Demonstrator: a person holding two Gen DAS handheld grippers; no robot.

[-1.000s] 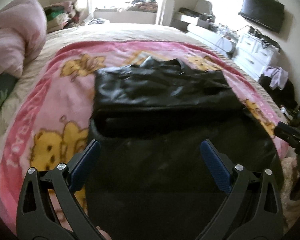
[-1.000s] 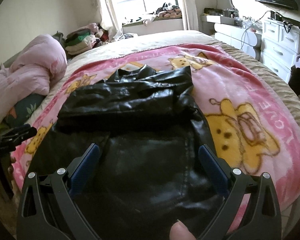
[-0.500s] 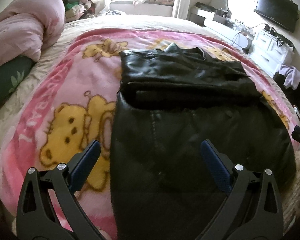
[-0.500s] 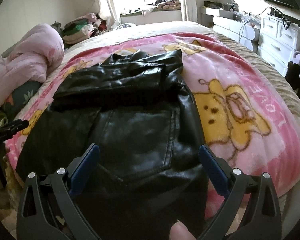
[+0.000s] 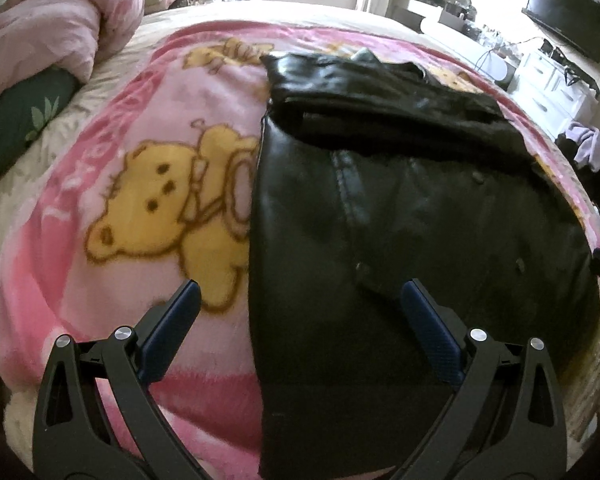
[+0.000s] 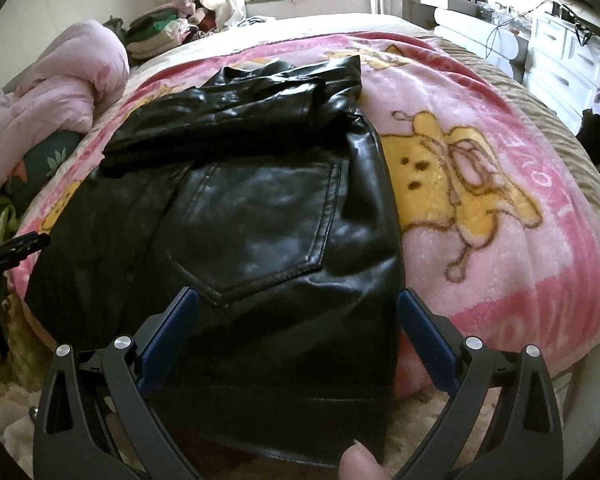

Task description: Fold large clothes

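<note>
Black leather garment (image 5: pixel 400 216): spread flat on pink bear-print blanket (image 5: pixel 112 216) over bed, far end already doubled back toward the middle, near hem draped over the bed edge; laid out so for another fold, by appearance.
Left tool (image 5: pixel 298 304): released, jaws wide, poised over the garment's left near edge, nothing gripped.
Right tool (image 6: pixel 298 308): released, straddling the right near portion below the patch pocket (image 6: pixel 256 220), likely aligned to pinch the hem.
Thumb tip (image 6: pixel 358 462): at right tool's base.

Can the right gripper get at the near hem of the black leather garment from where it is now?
Probably yes: the right gripper is open right over the black leather garment, and nothing lies on the hem hanging off the pink bear blanket.
</note>
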